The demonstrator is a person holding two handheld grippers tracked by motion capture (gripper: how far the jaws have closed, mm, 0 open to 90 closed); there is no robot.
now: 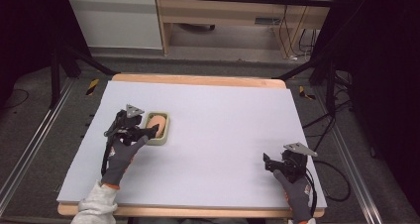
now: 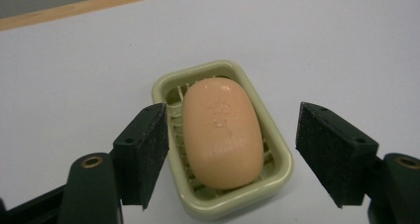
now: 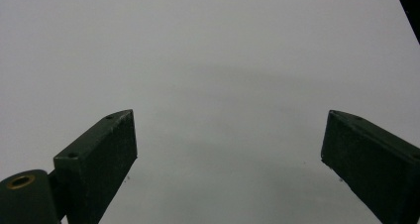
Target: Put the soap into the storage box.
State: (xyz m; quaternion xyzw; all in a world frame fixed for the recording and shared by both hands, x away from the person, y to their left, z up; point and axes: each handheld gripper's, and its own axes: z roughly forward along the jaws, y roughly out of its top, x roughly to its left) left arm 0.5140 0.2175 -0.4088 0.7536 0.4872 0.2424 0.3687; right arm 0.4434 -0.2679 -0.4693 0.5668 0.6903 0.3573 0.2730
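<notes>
soap bar | peach, oval | flat in green dish

The left black hand-held gripper, held by a grey-gloved left hand with a light sleeve, has its jaws wide apart, and the right black hand-held gripper is also spread wide.

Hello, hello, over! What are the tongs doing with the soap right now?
Left tongs open, straddling the soap in its green dish. Right tongs open, empty, over bare table. Nothing in the way.
</notes>
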